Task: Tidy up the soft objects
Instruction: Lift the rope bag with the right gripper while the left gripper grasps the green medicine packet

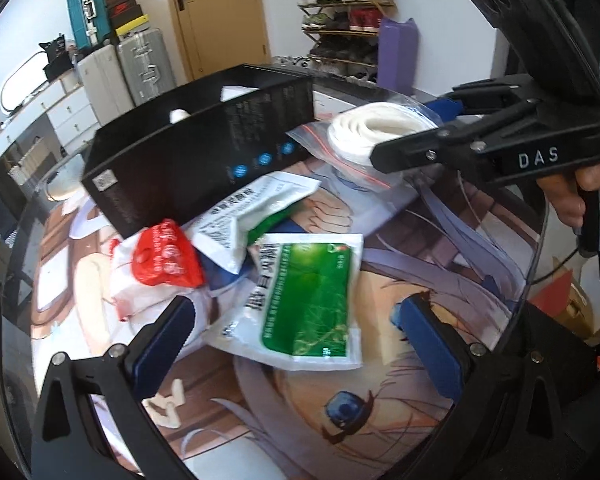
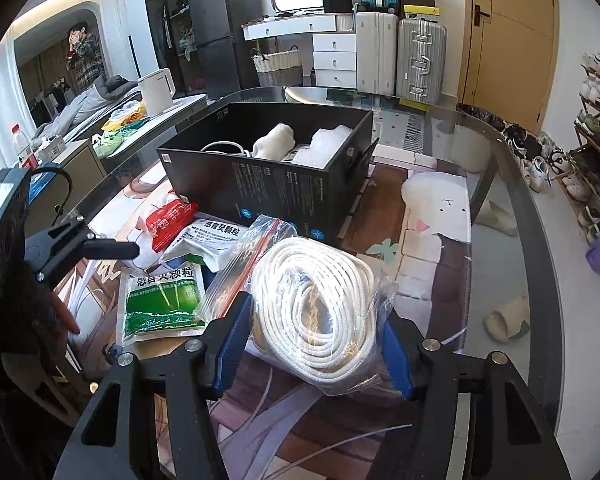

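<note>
The right gripper point(image 2: 314, 350) clamps a clear zip bag of coiled white rope point(image 2: 320, 312), its lower edge hidden behind the blue pads. The left gripper point(image 1: 296, 338) hangs wide open above a green sachet point(image 1: 304, 300). Two green-and-white sachets and one red pouch point(image 1: 166, 258) lie beside the black box point(image 2: 268, 176), whose contents are hard to identify.

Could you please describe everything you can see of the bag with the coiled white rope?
The bag of rope is a clear zip-top plastic bag with a red seal strip, holding a flat coil of white braided rope. It lies tilted between the blue pads of the right hand-held gripper, which press on its sides. Its sealed end overlaps the green sachet, in front of the black box.
</note>
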Tool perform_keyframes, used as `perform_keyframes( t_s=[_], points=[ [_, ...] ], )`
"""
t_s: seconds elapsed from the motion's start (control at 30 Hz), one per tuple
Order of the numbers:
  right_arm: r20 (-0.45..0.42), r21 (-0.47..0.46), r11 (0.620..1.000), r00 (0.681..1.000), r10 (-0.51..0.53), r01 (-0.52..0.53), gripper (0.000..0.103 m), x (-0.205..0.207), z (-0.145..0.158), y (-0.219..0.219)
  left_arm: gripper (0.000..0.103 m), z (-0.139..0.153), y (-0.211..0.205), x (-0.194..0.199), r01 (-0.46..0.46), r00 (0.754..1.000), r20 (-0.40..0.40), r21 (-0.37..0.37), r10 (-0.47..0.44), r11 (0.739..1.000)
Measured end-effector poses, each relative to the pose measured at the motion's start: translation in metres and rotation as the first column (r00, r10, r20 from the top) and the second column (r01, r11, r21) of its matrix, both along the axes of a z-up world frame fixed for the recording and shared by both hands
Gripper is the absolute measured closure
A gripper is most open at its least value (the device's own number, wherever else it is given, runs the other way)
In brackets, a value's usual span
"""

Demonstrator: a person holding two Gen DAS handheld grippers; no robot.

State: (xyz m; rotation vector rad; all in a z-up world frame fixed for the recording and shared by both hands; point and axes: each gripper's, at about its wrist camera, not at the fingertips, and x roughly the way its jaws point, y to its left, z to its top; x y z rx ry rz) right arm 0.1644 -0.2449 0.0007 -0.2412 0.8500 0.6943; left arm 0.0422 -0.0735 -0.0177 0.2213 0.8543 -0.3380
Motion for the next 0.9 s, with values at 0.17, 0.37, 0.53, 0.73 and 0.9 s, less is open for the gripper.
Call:
perform_keyframes(
  t_s=[0.17, 0.37, 0.53, 0.73, 0.9],
  points=[
    [0.004, 0.000, 1.000, 1.000, -0.001, 0.001, 0.042, 0.000, 0.001, -0.001, 0.013, 0.000, 0.002, 0.004, -0.004, 1.000, -0.020, -0.055, 0.003, 0.998],
    [0.007, 0.000, 1.000, 1.000, 0.001, -0.001, 0.042, -0.001, 0.001, -0.005, 0.041, 0.004, 0.006, 0.006, -0.020, 1.000, -0.010, -0.082, 0.020, 0.996],
    [0.010, 0.004, 1.000, 1.000, 0.008, -0.008, 0.042, -0.001, 0.001, -0.003, 0.049, 0.007, 0.013, 0.006, -0.029, 1.000, -0.005, -0.114, 0.028, 0.993],
    [0.020, 0.010, 1.000, 1.000, -0.001, 0.001, 0.042, -0.001, 0.006, -0.007, 0.054, 0.009, 0.021, 0.004, -0.027, 1.000, -0.003, -0.136, 0.027, 0.990],
    [0.031, 0.020, 1.000, 1.000, 0.001, -0.002, 0.042, -0.003, 0.012, -0.010, 0.057, 0.012, 0.026, 0.002, -0.025, 1.000, -0.002, -0.141, 0.025, 0.990]
  ],
)
